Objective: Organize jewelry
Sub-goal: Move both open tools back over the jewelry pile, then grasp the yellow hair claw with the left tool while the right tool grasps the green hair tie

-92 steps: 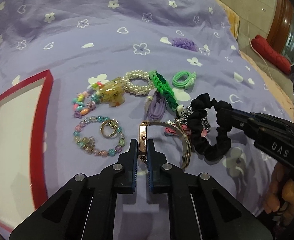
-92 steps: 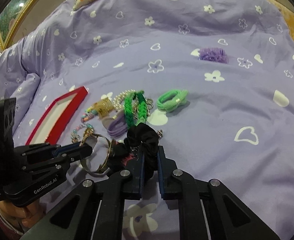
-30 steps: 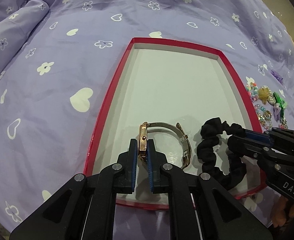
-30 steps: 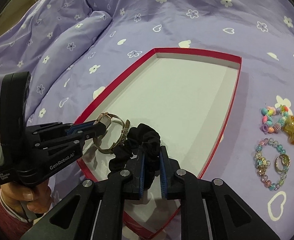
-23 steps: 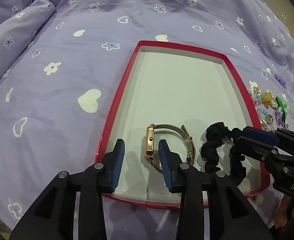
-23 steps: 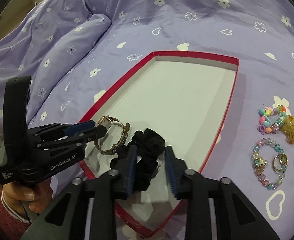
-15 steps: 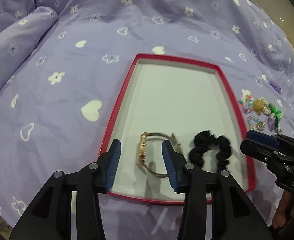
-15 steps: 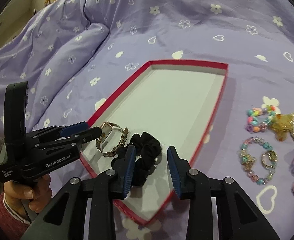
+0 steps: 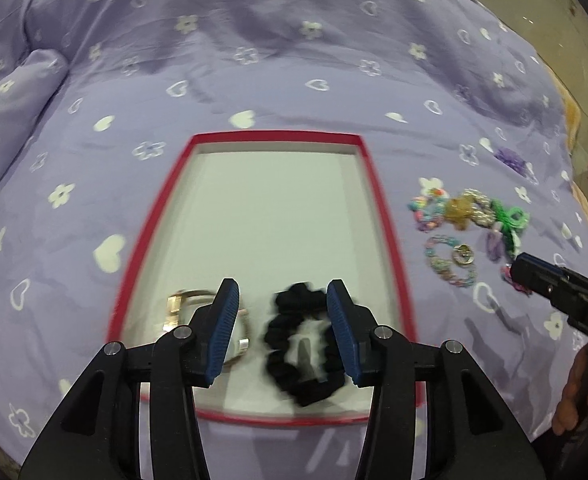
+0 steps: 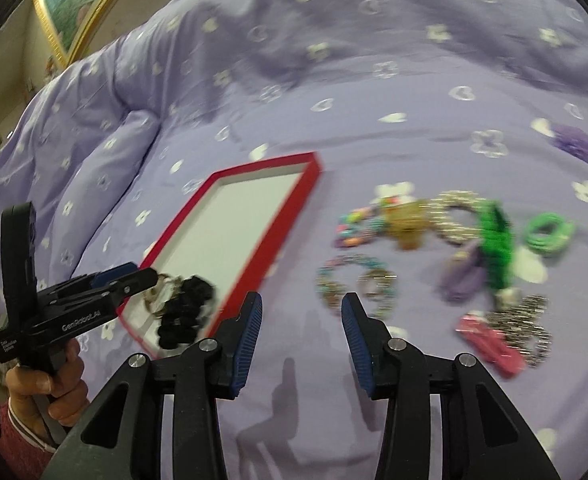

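Observation:
A gold watch and a black scrunchie lie side by side at the near end of the red-rimmed white tray. My left gripper hovers above them with its jaws opening; no pad touches either piece. My right gripper is over the purple bedspread between the tray and the loose jewelry, its jaws opening with nothing between them. In the right wrist view the left gripper sits over the scrunchie.
Loose pieces lie right of the tray: a bead bracelet, yellow claw clip, pearl bracelet, green braided band, green hair tie, pink clip and, farther off, a purple scrunchie. A hand holds the left gripper.
Both grippers opened and let go: the watch and the black scrunchie now rest in the tray. Both pulled back and up, and the right one swung right towards the loose jewelry.

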A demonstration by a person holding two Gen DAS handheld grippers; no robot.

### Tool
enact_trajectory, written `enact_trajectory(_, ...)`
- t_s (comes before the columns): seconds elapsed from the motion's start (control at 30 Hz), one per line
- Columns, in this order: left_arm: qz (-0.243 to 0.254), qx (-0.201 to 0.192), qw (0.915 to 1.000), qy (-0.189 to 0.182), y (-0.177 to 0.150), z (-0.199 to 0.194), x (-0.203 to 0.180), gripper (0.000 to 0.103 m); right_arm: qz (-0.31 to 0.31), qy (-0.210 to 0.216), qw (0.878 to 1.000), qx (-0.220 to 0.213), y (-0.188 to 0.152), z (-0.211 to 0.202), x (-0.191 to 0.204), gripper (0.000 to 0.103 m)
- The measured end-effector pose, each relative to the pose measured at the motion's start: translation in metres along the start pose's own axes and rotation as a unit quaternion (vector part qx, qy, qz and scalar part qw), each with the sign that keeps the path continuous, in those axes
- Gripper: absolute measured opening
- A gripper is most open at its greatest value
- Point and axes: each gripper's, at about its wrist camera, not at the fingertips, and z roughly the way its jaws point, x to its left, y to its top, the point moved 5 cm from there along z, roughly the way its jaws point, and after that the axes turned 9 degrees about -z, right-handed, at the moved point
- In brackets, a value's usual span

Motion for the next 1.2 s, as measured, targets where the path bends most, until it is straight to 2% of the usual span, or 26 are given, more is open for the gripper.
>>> enact_trajectory(0.27,0.037,0.006,0.9990,-0.026,0.006,0.009,-0.052,0.045,0.038,-0.033,0.999,-0.018,-0.002,-0.024,-0.052,0.043)
enact_trajectory(0.63,0.080,0.023,0.9949,-0.057,0.017,0.033,-0.110,0.047,0.067,-0.064,0.995,-0.030,-0.003,-0.037,-0.103,0.043)
enact_trajectory(0.73,0.092,0.032,0.9926,-0.073,0.021,0.043,-0.126,0.051,0.073,-0.081,0.994,-0.028,-0.001,-0.037,-0.121,0.043)
enact_trajectory(0.87,0.108,0.043,0.9885,-0.097,0.027,0.060,-0.149,0.052,0.085,-0.102,0.991,-0.021,0.001,-0.031,-0.145,0.043)
enact_trajectory(1.2,0.173,0.061,0.9775,-0.105,0.037,0.099,-0.194,0.052,0.115,-0.114,0.987,-0.003,0.010,-0.008,-0.177,0.043)
